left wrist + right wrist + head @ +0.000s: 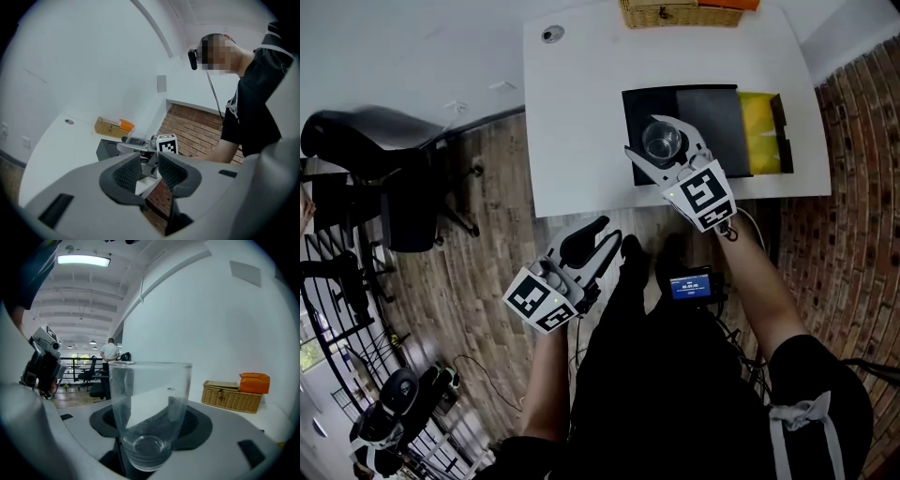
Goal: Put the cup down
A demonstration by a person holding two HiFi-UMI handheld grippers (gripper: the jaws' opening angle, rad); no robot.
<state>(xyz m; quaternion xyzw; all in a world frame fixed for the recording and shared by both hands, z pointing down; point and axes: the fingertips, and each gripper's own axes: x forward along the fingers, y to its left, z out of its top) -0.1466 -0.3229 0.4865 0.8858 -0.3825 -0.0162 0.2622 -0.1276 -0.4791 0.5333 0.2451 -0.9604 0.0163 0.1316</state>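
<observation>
The right gripper is pinching a clear, empty cup upright between its two pads, low on the glass near its thick base. The cup sits over the left part of a black mat on the white counter; whether its base touches the mat cannot be told. A wicker basket stands at the far edge. The left gripper hangs off the counter's near edge, above the wooden floor, its jaws spread with nothing between them.
</observation>
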